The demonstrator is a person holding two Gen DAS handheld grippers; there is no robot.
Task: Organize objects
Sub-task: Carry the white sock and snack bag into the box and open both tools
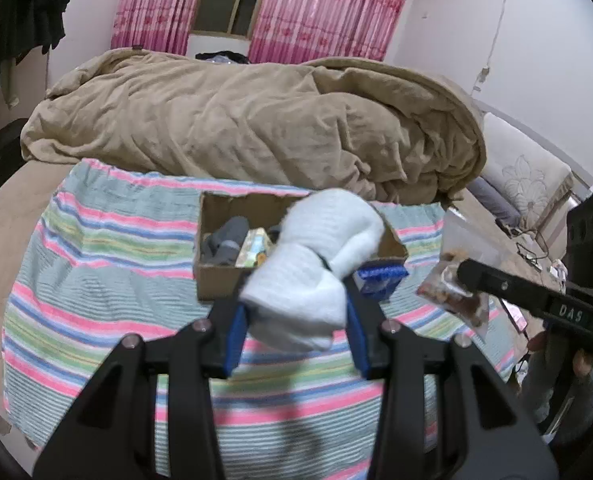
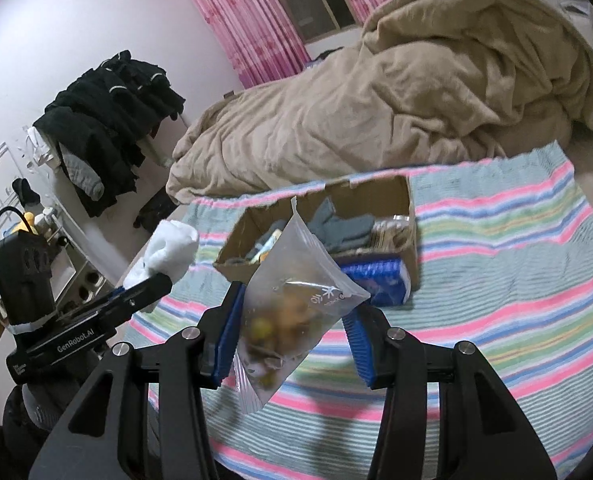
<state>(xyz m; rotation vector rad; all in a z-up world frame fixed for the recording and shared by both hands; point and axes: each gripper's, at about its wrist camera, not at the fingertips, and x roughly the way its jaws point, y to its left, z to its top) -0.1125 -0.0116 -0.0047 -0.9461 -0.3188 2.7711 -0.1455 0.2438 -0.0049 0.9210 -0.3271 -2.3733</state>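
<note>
Clamped between the blue pads of the left gripper (image 1: 296,300) is a soft white rolled sock bundle (image 1: 316,264), pinched at its waist so both ends bulge free. It hangs just above the near wall of the open brown cardboard box (image 1: 212,280), which serves as the landmark here. The right gripper (image 2: 292,328) is closed on a clear zip-top plastic bag holding brownish and yellow snack pieces (image 2: 292,308); only a lower part of the bag is caught, and the rest tilts up toward the box. Inside the box lie grey knitted gloves (image 2: 342,228) and a small pale printed carton (image 1: 254,248). Against the outside of the box's near wall rests a blue wrapped packet (image 2: 380,280). Box and packet sit on a striped pink, green and blue cloth (image 1: 108,248), and behind the box is a heaped tan blanket (image 1: 236,120).

Both items look ready to go into the box. The bag seems the weaker hold: slick film gripped off-centre could slide out, and it would land on the cloth short of the box. The sock bundle could unroll if released too high, draping over the wall. Both grippers converging on one opening may also collide.
</note>
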